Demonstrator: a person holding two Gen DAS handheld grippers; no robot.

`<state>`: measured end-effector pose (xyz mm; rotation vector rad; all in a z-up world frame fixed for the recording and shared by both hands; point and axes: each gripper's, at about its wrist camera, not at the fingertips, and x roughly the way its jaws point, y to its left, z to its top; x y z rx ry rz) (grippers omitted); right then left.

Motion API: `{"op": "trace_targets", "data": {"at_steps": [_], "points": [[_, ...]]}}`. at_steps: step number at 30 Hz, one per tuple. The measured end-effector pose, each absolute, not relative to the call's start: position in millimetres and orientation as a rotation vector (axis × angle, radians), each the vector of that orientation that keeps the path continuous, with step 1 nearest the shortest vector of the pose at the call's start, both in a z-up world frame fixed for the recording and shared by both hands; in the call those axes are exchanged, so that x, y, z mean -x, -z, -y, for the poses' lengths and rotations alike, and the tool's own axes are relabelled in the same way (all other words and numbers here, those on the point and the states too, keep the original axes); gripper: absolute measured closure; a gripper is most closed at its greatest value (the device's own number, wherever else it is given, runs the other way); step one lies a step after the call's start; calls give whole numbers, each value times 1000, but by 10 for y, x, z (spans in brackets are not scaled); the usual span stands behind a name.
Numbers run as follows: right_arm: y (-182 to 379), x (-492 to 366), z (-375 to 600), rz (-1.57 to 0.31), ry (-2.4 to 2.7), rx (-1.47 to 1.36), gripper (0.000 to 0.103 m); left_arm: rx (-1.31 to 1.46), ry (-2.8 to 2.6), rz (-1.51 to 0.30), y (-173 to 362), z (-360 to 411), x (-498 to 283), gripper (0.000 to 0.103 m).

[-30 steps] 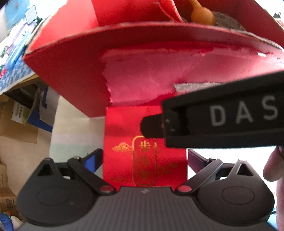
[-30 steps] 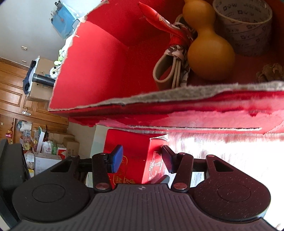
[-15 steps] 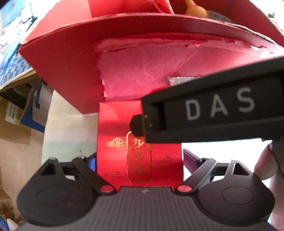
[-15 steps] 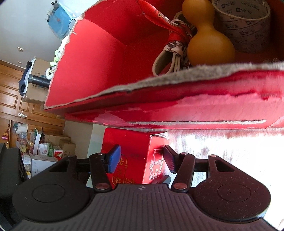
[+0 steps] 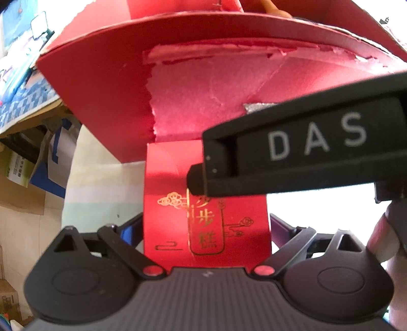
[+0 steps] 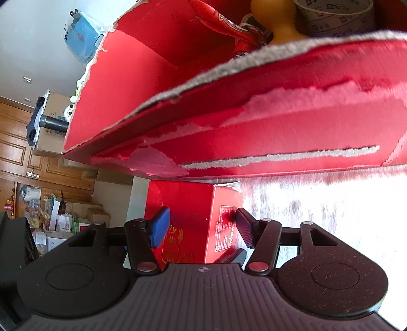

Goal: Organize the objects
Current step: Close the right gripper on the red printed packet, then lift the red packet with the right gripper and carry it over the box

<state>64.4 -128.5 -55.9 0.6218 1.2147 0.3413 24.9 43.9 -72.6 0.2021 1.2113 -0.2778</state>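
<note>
a small red box (image 5: 206, 203) with gold lettering stands on the pale surface (image 6: 318, 216), just in front of a large torn red carton (image 6: 254, 127). the left gripper (image 5: 206, 229) has its jaws against both sides of the small red box, grasping it. the right gripper (image 6: 201, 224) straddles the same box from another side; its jaws are opening, the blue pad (image 6: 160, 226) and the dark pad stand clear of the box faces. in the left view the right gripper's body, marked "das", crosses in front of the carton. inside the carton lie a tan gourd (image 6: 274, 25), a roll of tape (image 6: 330, 15) and a red strap (image 6: 223, 23).
</note>
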Motion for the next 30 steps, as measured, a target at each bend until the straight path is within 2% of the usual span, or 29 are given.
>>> {"op": "trace_targets", "data": {"at_steps": [5, 9, 22, 30], "points": [[547, -620, 1302, -1203, -337, -631, 45, -206, 293, -1196, 680, -425, -223, 20], [509, -615, 1282, -1205, -341, -620, 47, -198, 289, -1199, 657, -490, -267, 23], [413, -561, 1277, -1242, -403, -588, 46, -206, 258, -1226, 506, -574, -69, 23], [347, -352, 1509, -1238, -417, -604, 46, -213, 245, -1248, 453, -85, 104, 23]]}}
